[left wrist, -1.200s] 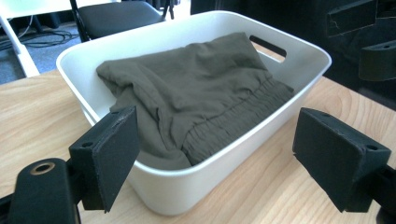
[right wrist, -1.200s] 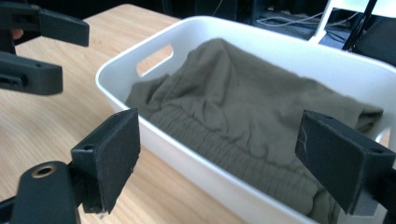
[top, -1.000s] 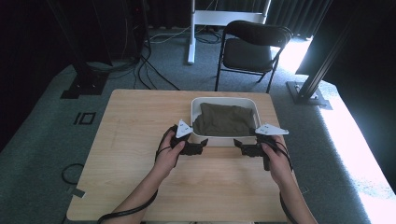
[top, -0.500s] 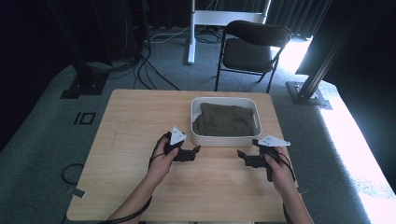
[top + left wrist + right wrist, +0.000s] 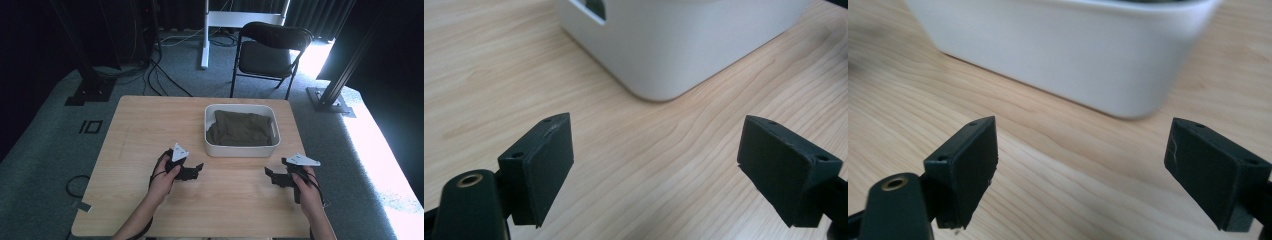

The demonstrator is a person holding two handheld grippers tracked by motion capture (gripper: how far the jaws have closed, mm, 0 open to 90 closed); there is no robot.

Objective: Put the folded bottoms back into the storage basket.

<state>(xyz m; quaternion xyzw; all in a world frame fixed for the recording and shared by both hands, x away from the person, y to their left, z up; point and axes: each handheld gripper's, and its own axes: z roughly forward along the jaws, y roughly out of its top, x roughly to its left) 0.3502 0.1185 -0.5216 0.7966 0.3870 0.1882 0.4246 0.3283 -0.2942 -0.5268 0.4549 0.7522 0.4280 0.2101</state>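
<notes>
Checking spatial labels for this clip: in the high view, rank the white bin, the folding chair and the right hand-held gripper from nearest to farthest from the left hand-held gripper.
1. White bin: just ahead and to the right of the left hand-held gripper.
2. Right hand-held gripper: across the table's near edge, at the right.
3. Folding chair: on the floor beyond the table's far edge.

Two black jaws of the right gripper [image 5: 1080,170] rise from the bottom corners of the frame, standing wide apart with nothing between them but bare wood. Each jaw ends in a flat rectangular pad with small holes on its upper edge; a brass-ringed hole shows at the lower left. Across the top of the frame sits a white plastic tub [image 5: 1068,55] with rounded corners, slightly blurred, resting on the light wood-grain worktop [image 5: 1068,165]. The tub's lower right corner lies above the gap between the jaws, apart from both.
</notes>
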